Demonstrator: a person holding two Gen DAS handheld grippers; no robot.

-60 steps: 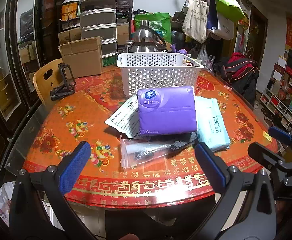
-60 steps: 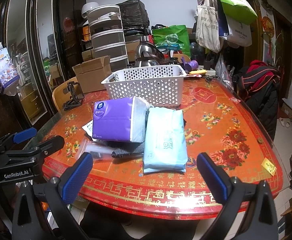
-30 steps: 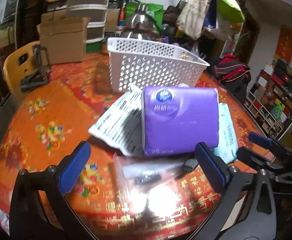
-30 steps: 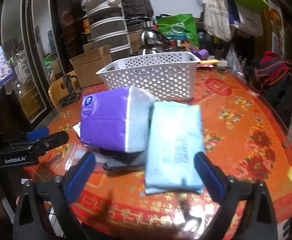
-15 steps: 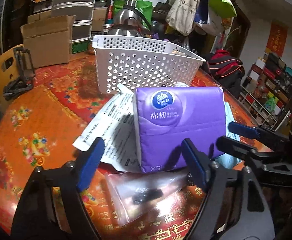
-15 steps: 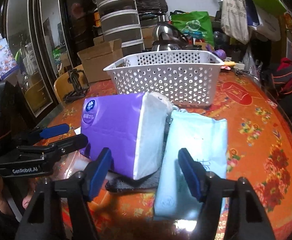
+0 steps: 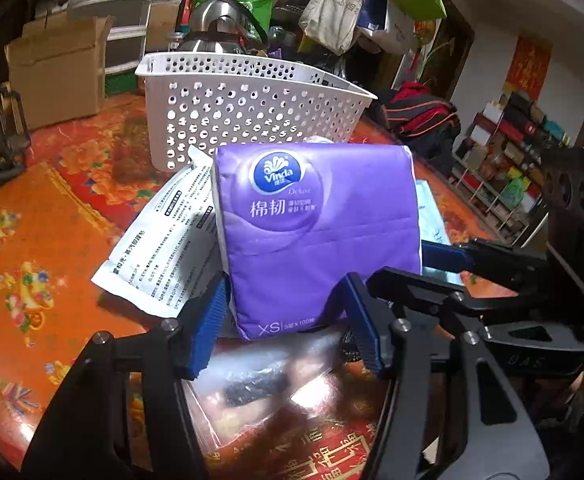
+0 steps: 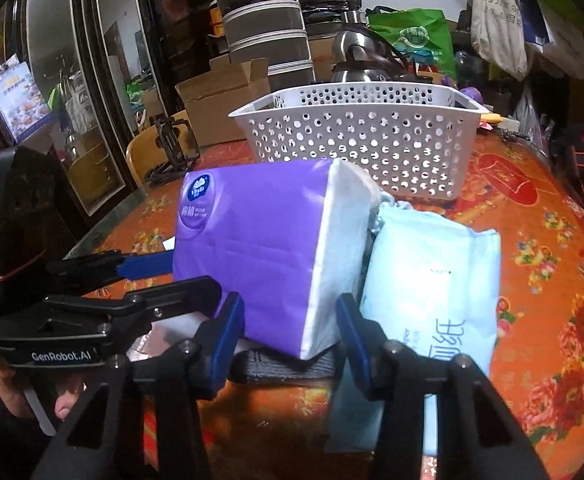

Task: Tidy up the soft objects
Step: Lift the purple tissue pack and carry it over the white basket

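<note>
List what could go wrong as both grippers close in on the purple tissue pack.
1. Both the left gripper and right gripper straddle the same purple tissue pack; their jaws are close together and could collide.
2. The pack rests on a clear plastic bag and a dark strap; lifting may drag them along.
3. The light blue pack leans against it and could shift.

Tilted purple tissue pack [image 7: 316,236], basket-side
</note>
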